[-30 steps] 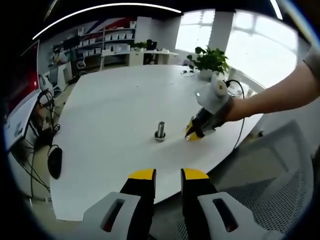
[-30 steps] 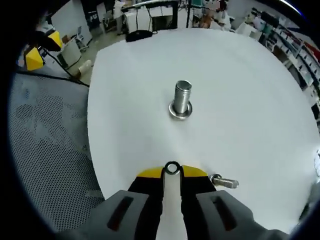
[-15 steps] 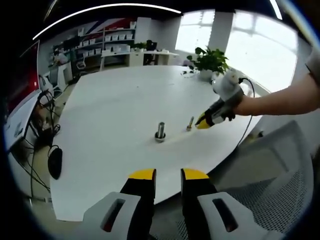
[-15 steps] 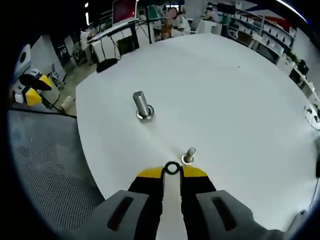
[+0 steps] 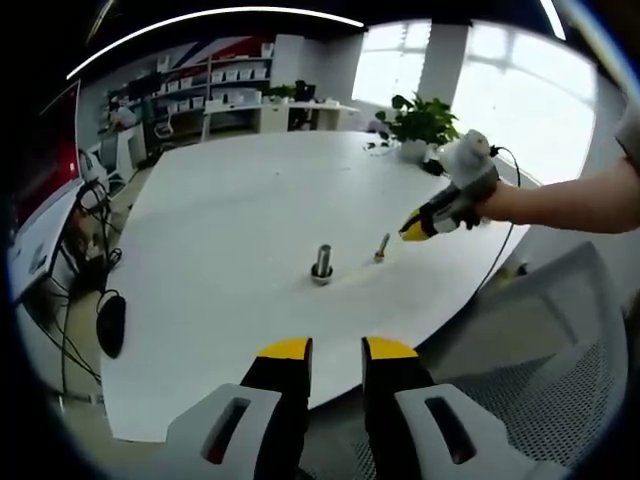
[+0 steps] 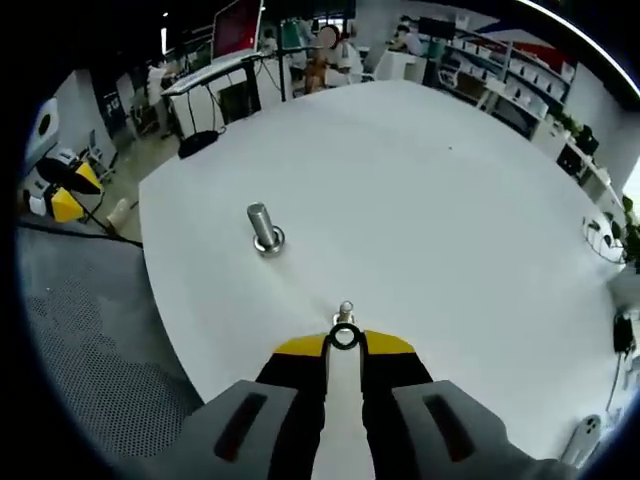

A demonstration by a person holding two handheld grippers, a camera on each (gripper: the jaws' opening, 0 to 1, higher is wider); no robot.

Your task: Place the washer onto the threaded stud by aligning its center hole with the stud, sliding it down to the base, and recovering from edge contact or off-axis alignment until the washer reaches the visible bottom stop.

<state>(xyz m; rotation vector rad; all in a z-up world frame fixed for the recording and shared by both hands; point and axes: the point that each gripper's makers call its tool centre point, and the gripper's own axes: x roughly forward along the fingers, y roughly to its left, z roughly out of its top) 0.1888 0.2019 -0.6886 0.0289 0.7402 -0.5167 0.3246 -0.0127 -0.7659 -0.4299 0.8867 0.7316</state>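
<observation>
Yellow-tipped right gripper (image 6: 344,340) pinches a small washer (image 6: 344,337) above the slim stud (image 6: 345,312); left gripper (image 5: 336,352), jaws narrowly apart, hangs near the table (image 5: 230,200) edge.

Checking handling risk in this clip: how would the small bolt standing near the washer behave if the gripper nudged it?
The small bolt stands upright on a narrow end, so it would probably tip. Once down, its round shank would likely roll on the smooth table. It looks like rigid metal, unlikely to bend.
</observation>
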